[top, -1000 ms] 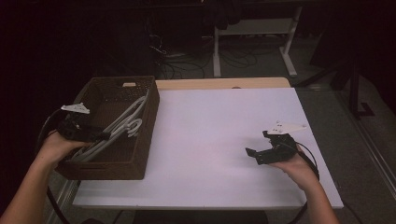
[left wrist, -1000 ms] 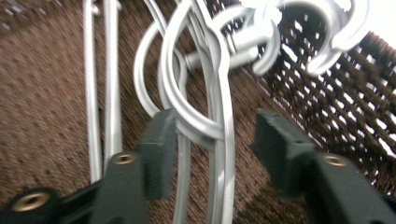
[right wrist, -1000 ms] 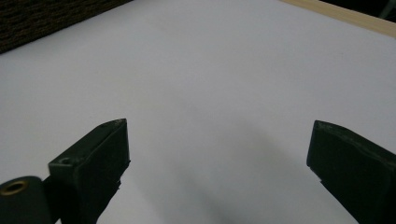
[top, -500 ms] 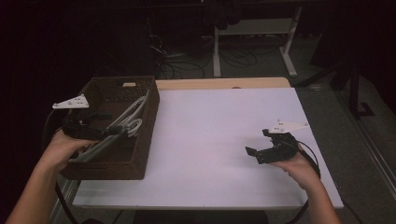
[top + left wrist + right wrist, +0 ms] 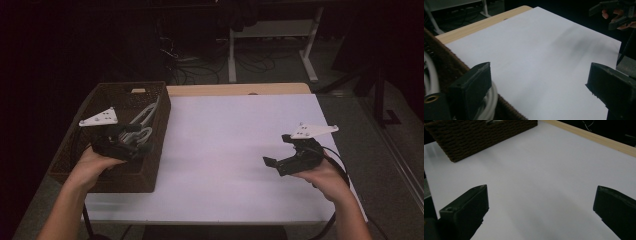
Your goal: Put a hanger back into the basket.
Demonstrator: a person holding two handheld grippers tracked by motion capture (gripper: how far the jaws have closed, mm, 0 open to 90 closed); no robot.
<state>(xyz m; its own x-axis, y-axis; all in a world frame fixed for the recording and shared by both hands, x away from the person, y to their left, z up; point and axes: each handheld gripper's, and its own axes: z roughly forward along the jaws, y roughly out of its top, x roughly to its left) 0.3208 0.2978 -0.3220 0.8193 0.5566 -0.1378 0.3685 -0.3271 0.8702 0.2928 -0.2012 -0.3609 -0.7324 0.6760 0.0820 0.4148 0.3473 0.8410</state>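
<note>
A dark brown woven basket stands at the table's left with white cables lying in it. My left gripper hovers over the basket by its right wall. Its jaws have just been opening and stand wide, with nothing between them. In the left gripper view a white cable lies just beside the left jaw, and the gripper looks out over the white tabletop. My right gripper hangs above the table's right side. Its jaws have just opened a little further, and it holds nothing.
The white tabletop stretches between the basket and the right hand. A wooden strip runs along its far edge. Table legs and loose cords show on the dark floor behind. The basket wall is far off in the right gripper view.
The left gripper has shifted to the right over the basket and its jaws have spread apart. The right gripper has risen slightly above the table.
</note>
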